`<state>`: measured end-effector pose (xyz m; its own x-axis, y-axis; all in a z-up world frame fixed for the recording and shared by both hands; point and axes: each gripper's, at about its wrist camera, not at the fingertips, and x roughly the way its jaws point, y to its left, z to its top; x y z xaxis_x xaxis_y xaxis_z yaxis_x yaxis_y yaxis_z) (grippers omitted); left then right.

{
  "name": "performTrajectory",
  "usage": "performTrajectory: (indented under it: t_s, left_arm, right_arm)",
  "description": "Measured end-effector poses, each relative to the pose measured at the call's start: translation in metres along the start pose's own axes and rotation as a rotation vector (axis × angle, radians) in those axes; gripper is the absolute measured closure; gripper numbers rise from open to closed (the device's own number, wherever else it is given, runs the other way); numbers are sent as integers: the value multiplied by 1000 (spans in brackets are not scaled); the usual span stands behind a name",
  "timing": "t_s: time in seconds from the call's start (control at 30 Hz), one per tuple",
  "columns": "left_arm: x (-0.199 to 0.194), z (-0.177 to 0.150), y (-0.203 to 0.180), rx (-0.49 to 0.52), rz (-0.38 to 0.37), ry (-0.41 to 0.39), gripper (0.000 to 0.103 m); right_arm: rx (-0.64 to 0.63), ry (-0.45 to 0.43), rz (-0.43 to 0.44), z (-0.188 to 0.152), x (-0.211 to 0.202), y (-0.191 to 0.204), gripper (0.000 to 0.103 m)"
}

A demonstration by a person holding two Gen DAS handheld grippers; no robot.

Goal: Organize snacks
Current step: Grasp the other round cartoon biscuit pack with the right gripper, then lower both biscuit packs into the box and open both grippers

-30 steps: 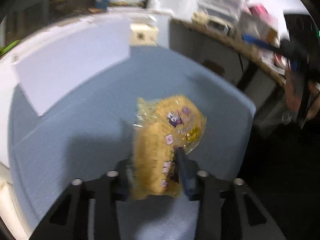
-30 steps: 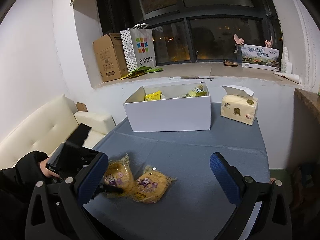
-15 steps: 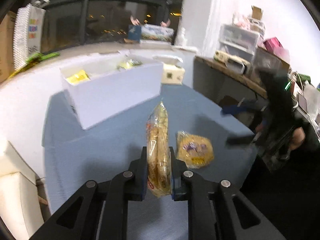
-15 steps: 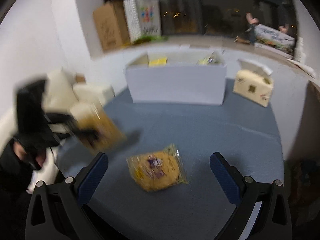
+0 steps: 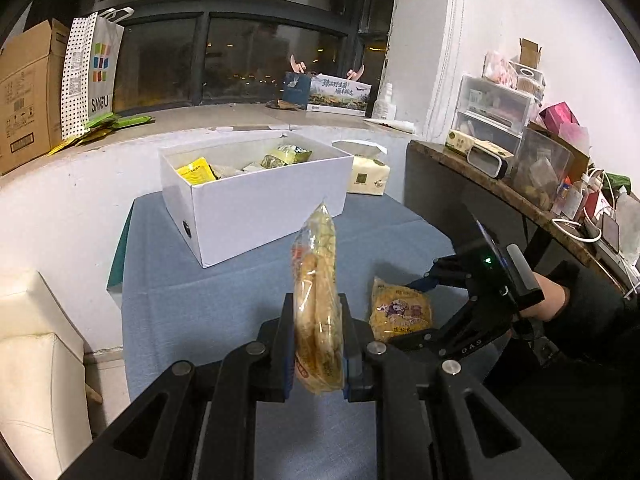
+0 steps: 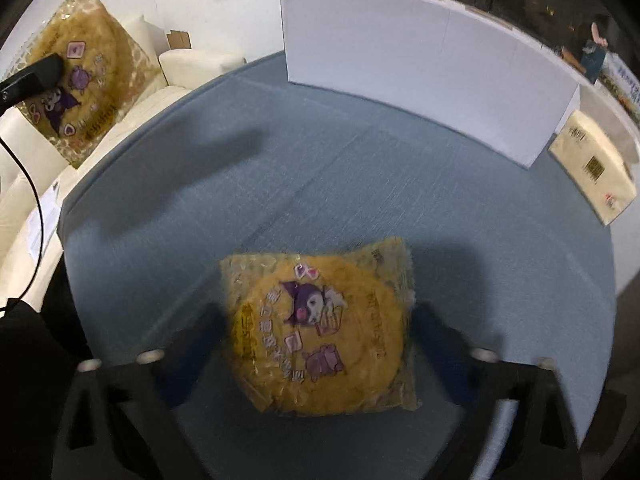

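My left gripper [image 5: 316, 340] is shut on a yellow pastry packet [image 5: 318, 292], held edge-on above the blue table [image 5: 192, 304]. The right wrist view shows this packet [image 6: 80, 80] at top left. A second packet [image 6: 320, 332] with a purple cartoon print lies flat on the table. My right gripper [image 6: 318, 340] points steeply down over it, a finger on either side. Its jaws are closing and the packet shows no squeeze. The left wrist view shows that gripper [image 5: 412, 310] around the second packet [image 5: 400, 314]. A white open box [image 5: 256, 208] with several snacks stands at the back.
A tissue pack [image 5: 366, 176] sits right of the box near the table's far edge. A cream sofa [image 5: 36, 360] borders the table on the left. A cluttered dark desk [image 5: 520, 208] stands on the right. A cardboard box and a paper bag [image 5: 90, 68] stand on the sill.
The left gripper lifted its packet off the table and turned it edge-on. The right gripper dropped from high above down over the second packet, and its fingers drew closer together.
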<state>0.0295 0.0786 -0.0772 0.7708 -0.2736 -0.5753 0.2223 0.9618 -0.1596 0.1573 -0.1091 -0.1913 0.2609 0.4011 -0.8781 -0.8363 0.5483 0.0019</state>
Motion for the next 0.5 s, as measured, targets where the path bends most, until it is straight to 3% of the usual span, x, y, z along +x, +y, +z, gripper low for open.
performTrajectory:
  t_s: [0.03,0.2,0.33,0.5]
  left_arm:
    - [0,0,0,1,1,-3,85]
    - [-1,8,3,-16,1,-31,85]
    - [-3,33,11,-56,5,-102,85]
    - [7,95,28,-98,30,-216,85]
  right_arm:
    - [4,-8,6,-1,-2,0,22]
    - [49,-70,23,-5,-23,-7,23]
    - [147,-205,60,3,-68,-22,23]
    - [266,-393,114,39,-124,-61,23]
